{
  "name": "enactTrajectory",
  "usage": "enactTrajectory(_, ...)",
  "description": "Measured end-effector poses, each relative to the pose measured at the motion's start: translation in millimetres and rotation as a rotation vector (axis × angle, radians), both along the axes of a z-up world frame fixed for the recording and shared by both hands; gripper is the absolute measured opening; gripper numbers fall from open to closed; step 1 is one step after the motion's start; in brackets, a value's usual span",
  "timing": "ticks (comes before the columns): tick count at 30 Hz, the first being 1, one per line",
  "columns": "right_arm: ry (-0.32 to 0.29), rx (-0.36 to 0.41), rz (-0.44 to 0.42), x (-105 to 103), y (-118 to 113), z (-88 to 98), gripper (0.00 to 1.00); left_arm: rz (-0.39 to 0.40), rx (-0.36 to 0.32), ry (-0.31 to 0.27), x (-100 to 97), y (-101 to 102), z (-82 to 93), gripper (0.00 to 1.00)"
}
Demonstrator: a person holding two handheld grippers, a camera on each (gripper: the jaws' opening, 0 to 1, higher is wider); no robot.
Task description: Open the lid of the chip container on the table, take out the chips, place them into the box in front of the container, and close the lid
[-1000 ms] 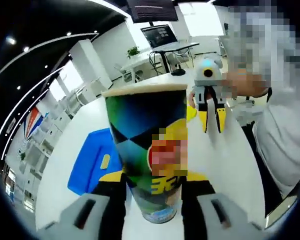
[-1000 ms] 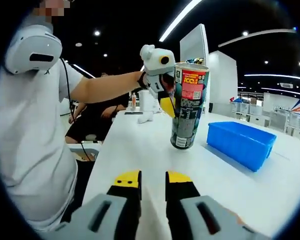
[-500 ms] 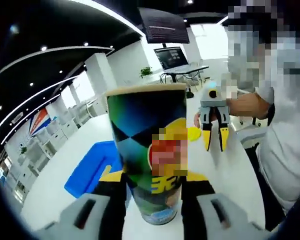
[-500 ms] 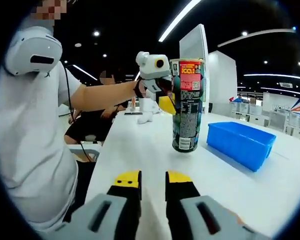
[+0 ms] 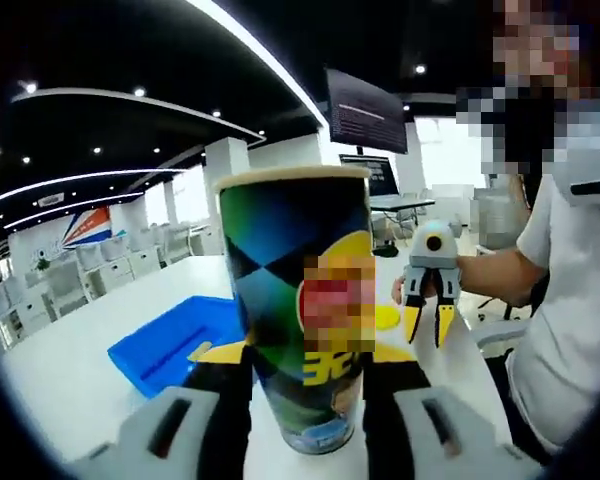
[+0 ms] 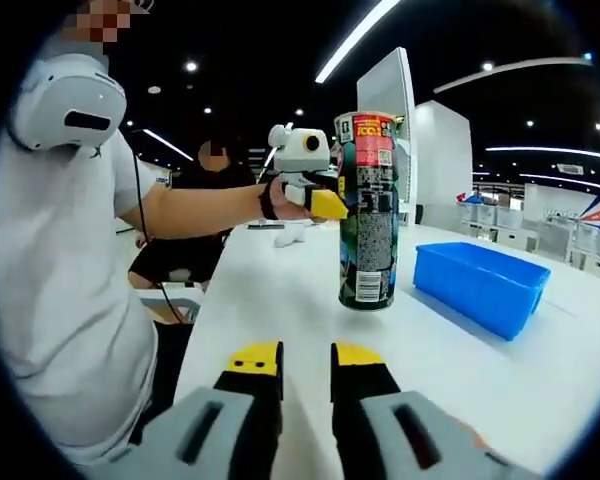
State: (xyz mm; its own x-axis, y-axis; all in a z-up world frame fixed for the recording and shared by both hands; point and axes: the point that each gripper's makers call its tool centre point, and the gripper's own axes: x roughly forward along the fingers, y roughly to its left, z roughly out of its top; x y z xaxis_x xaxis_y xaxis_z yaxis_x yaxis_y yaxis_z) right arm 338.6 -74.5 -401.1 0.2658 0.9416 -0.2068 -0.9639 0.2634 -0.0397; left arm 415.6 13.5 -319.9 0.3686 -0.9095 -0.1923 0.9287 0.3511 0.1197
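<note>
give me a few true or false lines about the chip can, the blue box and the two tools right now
1. The left tool grips the chip can. True.
2. The chip can lies on its side on the table. False: it stands upright.
3. The right tool holds the can's lid. False: its jaws are nearly shut, hold nothing, and sit well short of the can.
4. The blue box sits on the table beside the can. True.
5. The blue box is stacked on top of the can. False: it rests on the table, apart from the can.
</note>
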Motion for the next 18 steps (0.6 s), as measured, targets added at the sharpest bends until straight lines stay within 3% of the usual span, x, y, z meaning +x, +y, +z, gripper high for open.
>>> enactTrajectory(12, 0.004, -0.001, -0.006, -2, -5, -1.0, 0.20, -0.041, 0.004, 0.029, -12.8, -16, -20.3, 0.43)
enactTrajectory(15, 0.006, -0.004, -0.007, -2, -5, -2.2, 0.20, -0.038, 0.013, 0.013, -11.8, -18, -26.4, 0.44)
enactTrajectory(18, 0.010, -0.003, -0.008, -2, -4, -3.3, 0.20, -0.037, -0.020, 0.031, -10.0, -17, -25.6, 0.44)
